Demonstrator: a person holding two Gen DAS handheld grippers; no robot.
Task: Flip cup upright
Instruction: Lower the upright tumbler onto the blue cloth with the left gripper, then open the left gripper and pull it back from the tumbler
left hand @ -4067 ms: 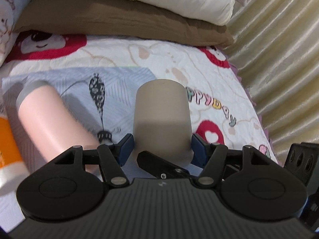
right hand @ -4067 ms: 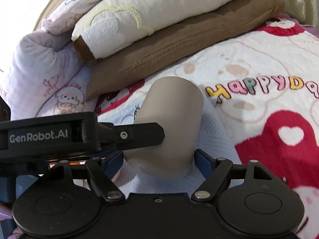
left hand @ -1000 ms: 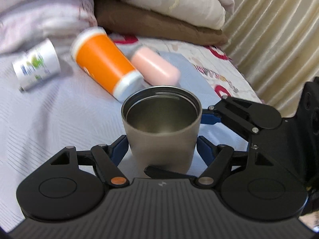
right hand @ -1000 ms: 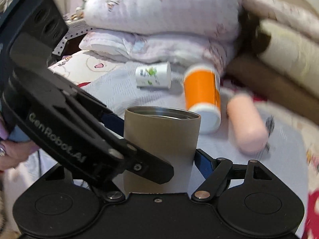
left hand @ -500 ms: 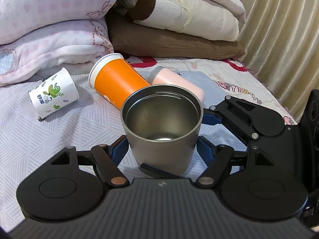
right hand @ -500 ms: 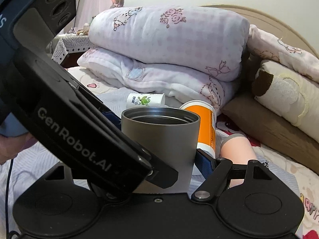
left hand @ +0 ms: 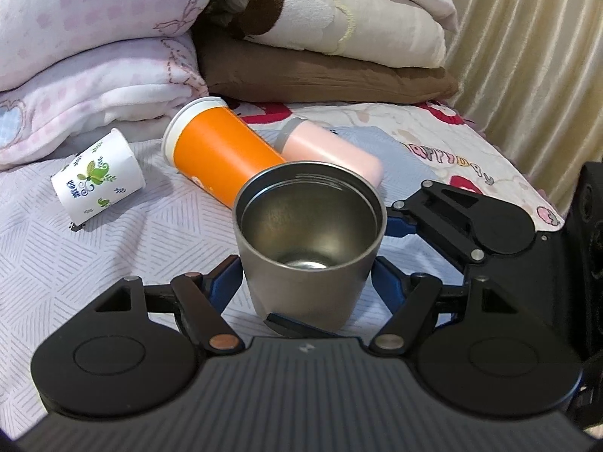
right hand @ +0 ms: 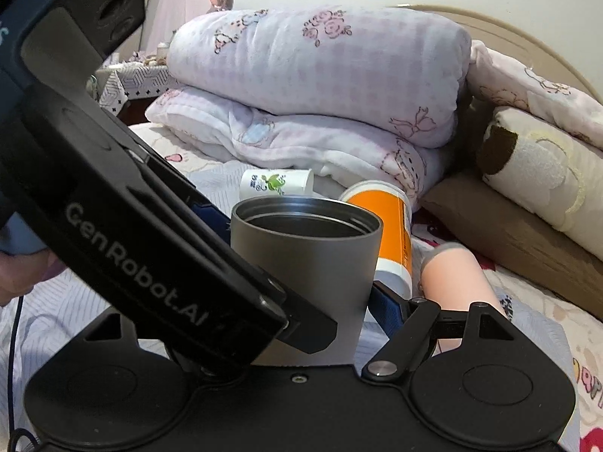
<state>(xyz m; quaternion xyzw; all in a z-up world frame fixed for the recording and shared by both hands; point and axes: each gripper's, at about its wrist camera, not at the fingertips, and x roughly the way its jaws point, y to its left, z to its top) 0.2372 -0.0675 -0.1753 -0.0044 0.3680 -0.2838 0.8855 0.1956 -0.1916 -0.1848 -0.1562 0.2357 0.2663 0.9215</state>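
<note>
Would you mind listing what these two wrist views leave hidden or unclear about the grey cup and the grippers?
- Grey cup base: hidden by the gripper bodies in both views, so whether it rests on the bedspread is unclear.
- Left gripper grip: in the left wrist view, gaps show beside the cup.
- Right gripper: one finger hidden behind the left gripper's body in the right wrist view.
- Small white cup's print: too small to read.

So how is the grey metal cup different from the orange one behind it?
The grey metal cup stands upright with its open mouth facing up; the orange cup lies on its side on the bed. The grey cup is bare matte metal, while the orange cup has white bands at both ends. The grey cup sits between tongs; the orange cup lies free. Both are cylindrical.
</note>
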